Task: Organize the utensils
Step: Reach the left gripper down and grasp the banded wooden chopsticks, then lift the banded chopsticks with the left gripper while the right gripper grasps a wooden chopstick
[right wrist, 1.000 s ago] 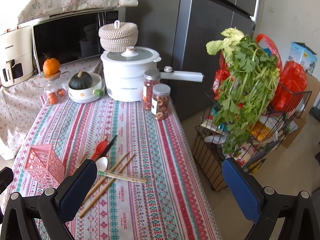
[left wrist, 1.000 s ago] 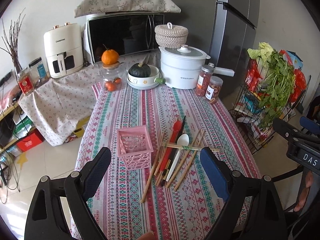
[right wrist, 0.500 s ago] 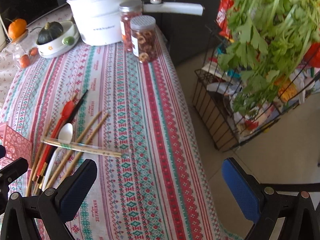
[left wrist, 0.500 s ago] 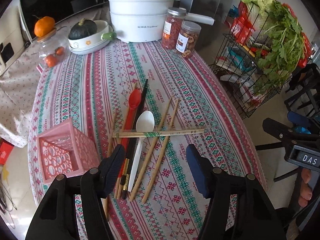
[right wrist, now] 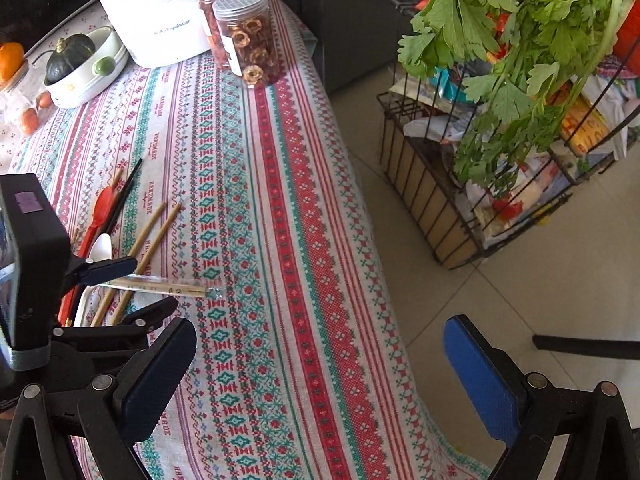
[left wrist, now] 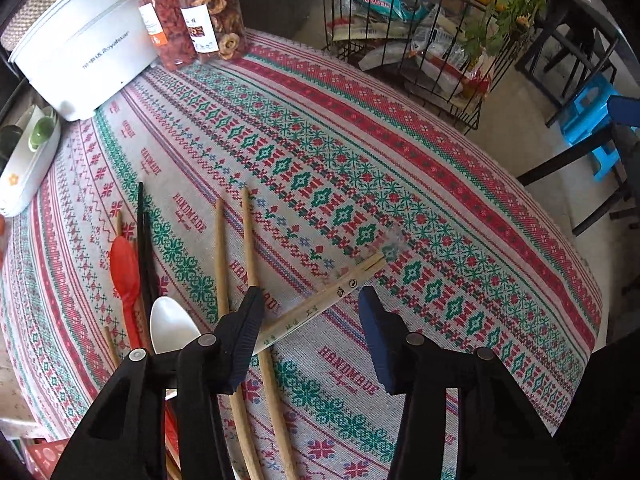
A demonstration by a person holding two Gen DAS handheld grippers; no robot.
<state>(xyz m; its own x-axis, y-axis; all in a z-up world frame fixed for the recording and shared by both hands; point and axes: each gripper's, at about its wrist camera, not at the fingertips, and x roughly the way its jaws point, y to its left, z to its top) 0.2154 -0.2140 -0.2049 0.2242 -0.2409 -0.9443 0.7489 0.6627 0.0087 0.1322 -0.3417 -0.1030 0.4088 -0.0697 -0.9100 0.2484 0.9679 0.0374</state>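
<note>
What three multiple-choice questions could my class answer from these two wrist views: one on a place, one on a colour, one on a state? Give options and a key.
1. Where does the wrapped pair of chopsticks lie?
A. Crosswise over the two bare wooden chopsticks
B. Inside the white pot
C. On the floor by the wire rack

2. What colour is the spoon beside the white spoon?
A. Green
B. Red
C. Yellow

3. How do the jaws of the left gripper stand?
A. Clamped on the red spoon
B. Shut with nothing between them
C. Apart, closing, with the wrapped pair between them

Key: 1 A, the wrapped pair runs slantwise across both bare sticks on the tablecloth. 2 B, its bowl is bright red. 3 C, both pads show clear gaps to the wrapper.
</note>
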